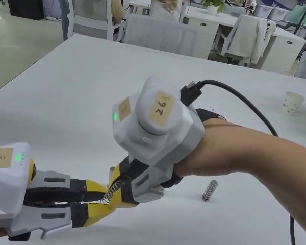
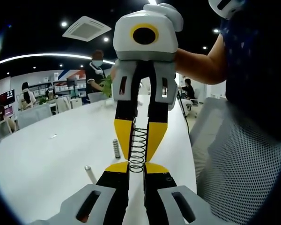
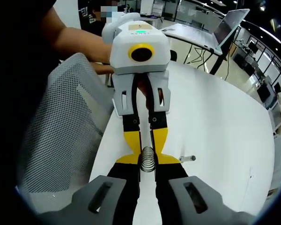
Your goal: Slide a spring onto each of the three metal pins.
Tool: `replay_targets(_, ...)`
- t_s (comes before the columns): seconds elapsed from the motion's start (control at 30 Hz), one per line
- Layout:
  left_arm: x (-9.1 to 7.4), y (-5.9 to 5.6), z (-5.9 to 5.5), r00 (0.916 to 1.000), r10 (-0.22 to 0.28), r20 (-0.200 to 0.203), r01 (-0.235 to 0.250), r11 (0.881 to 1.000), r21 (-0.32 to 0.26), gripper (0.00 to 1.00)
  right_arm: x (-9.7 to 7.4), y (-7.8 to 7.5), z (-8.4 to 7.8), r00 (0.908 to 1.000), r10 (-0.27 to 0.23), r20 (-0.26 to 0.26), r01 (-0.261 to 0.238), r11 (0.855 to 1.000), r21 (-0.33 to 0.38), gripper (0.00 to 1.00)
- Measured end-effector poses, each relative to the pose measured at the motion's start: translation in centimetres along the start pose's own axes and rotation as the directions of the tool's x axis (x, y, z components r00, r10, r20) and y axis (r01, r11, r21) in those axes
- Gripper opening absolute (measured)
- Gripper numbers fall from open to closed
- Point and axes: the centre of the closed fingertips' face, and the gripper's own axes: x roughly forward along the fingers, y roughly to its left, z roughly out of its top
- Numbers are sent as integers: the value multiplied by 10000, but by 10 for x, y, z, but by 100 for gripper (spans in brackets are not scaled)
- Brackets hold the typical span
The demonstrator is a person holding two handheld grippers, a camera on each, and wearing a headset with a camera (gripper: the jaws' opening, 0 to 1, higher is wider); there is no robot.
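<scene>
One spring (image 2: 138, 147) sits at lower centre of the left gripper view, with the left gripper (image 2: 136, 169) and the right gripper (image 3: 148, 169) both clamped on it. It looks light, bendy and likely to pop free, so it is best held near one end. A second spring (image 1: 209, 190) stands at lower right of the head view.

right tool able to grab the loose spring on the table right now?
Probably not: the right tool is shut on a spring shared with the left tool. The loose spring itself lies unobstructed.
</scene>
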Motion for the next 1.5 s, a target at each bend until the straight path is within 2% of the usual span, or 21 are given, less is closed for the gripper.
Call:
replay_targets(0.33, 1, 1, -4, 10000, 46, -57, -46, 9999, -93, 3, 0, 0, 0, 10000, 32, -82, -32, 10000, -45, 9)
replay_targets(0.53, 1, 5, -4, 9999, 159, -41, -160, 9997, -203, 8, -1, -2, -3, 9997, -24, -260, 21, 9999, -107, 9)
replay_targets(0.9, -1, 6, -9, 9996, 287, -35, -289, 9986, -453, 11, -4, -5, -3, 9998, -97, -165, 96, 9999, -84, 9)
replay_targets(1.5, -7, 11, -10, 9983, 587, 38, -584, 9965, -590, 12, -10, -12, -2, 9996, -247, -105, 246, 9997, -53, 9)
